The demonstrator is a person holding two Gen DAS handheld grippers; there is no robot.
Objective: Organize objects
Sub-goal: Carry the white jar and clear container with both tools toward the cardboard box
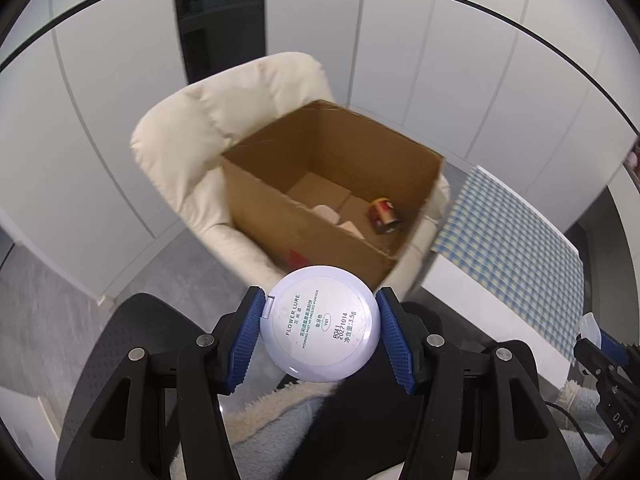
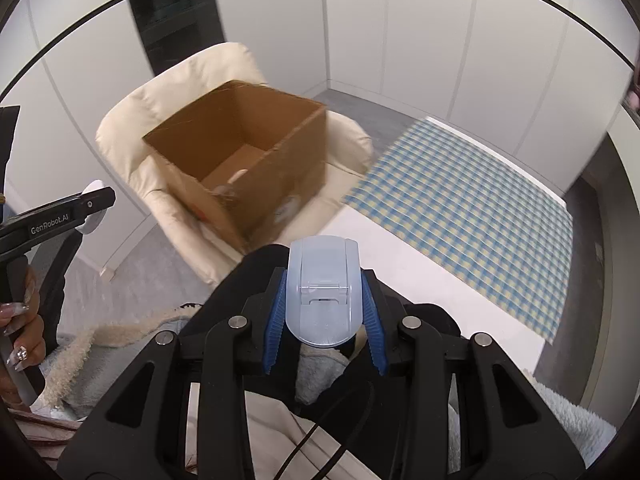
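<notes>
Lilac compact (image 1: 320,323) between left tongs (image 1: 320,334), clamped

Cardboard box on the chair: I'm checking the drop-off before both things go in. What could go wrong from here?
1. The round compact is pinched only at its rim by the left gripper, so it could slip out.
2. The cardboard box sits on a soft cream chair and might tip if bumped.
3. Dropping could hit the small can inside.
</notes>
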